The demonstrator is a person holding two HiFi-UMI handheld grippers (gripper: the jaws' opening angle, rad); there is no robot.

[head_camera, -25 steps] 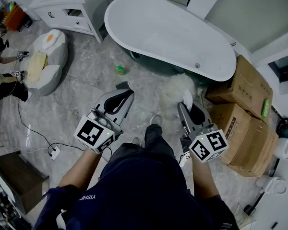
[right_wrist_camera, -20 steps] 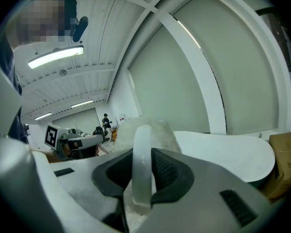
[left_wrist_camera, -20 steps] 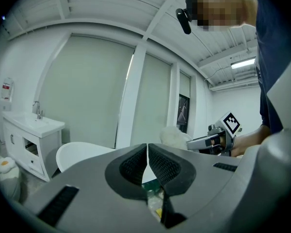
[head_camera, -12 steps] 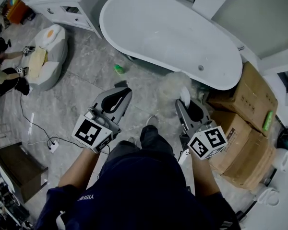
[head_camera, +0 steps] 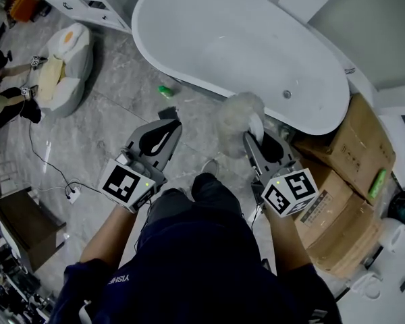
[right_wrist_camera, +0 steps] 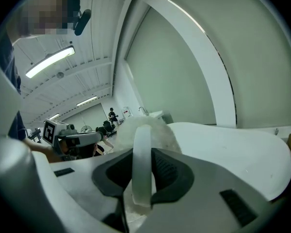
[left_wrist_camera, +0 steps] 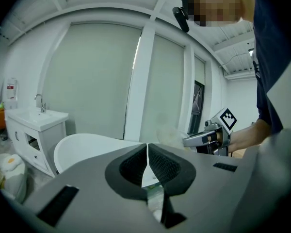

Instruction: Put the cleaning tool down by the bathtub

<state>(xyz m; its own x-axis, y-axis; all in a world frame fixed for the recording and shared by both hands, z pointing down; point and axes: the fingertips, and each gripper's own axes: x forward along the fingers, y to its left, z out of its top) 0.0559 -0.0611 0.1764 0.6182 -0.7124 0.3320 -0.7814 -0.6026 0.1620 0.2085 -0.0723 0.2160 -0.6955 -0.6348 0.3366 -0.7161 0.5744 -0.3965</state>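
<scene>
The tiled floor [head_camera: 108, 130] is carrying a bathtub [head_camera: 236, 52] and green bottle [head_camera: 165, 91] ahead of the left gripper [head_camera: 167, 125], cardboard boxes [head_camera: 354, 174] beside the right gripper [head_camera: 252, 138].

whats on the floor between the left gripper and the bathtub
In the head view, a small green object lies between the left gripper and the bathtub, with a small dark thing just beyond the jaws.

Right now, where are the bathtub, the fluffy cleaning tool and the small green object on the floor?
bathtub [head_camera: 236, 46]: head view, bare inner basin.
cleaning tool [head_camera: 233, 117]: head view, its fluffy head.
green object [head_camera: 165, 91]: head view, its middle.
</scene>
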